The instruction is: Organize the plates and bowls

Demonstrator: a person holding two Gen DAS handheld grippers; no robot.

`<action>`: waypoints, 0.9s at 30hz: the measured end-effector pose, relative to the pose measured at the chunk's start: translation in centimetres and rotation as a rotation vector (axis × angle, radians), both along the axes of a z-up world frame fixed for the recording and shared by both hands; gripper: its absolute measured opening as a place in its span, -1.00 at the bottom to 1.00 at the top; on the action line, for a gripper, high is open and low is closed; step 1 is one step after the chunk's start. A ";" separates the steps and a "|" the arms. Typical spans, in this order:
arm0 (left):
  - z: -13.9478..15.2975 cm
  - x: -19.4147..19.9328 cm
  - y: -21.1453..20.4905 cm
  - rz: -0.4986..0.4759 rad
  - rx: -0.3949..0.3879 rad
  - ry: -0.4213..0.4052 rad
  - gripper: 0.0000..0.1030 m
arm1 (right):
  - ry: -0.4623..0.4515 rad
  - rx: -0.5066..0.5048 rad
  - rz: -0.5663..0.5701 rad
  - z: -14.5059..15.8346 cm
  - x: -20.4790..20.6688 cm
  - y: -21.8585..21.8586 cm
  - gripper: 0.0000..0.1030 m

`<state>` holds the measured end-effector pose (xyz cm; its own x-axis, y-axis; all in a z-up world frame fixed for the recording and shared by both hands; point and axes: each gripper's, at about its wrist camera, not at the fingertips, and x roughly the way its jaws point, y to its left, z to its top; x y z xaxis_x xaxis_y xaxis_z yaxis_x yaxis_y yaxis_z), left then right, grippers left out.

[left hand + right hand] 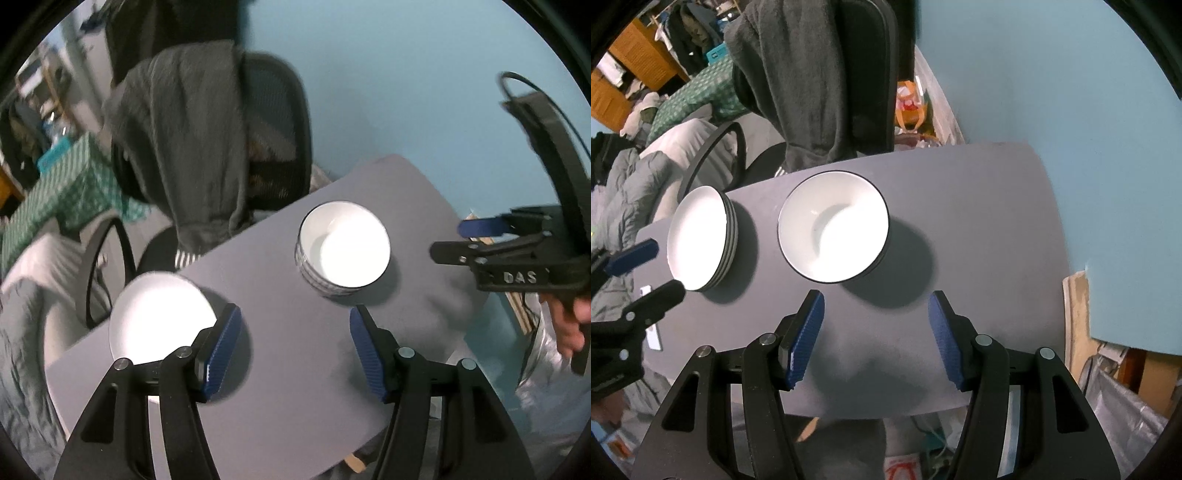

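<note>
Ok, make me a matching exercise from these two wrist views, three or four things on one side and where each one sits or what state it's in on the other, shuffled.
Things:
1. stack of white plates
2. white bowl with a dark rim
3. dark grey towel
4. left gripper

Places or states:
A. draped over the black office chair
B. open, holding nothing
C. near the middle of the grey table
D. near the table's left edge

Pairs: 1-D, 2-C, 3-A, 4-B
</note>
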<state>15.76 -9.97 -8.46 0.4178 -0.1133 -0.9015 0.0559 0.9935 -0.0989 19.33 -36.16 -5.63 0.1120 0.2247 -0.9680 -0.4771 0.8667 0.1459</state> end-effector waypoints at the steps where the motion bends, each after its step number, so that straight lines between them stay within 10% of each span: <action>1: 0.3 -0.1 -0.3 -0.021 0.001 -0.024 0.21 | -0.004 0.007 0.002 0.0 0.0 0.0 0.11; 10: 0.7 1.4 -1.0 -0.027 -0.036 0.024 0.21 | -0.106 0.043 0.045 0.6 0.1 -0.2 0.11; 27: -4.4 6.9 0.5 0.086 -0.052 0.213 0.21 | -0.014 -0.022 0.107 -2.7 4.8 -0.4 0.11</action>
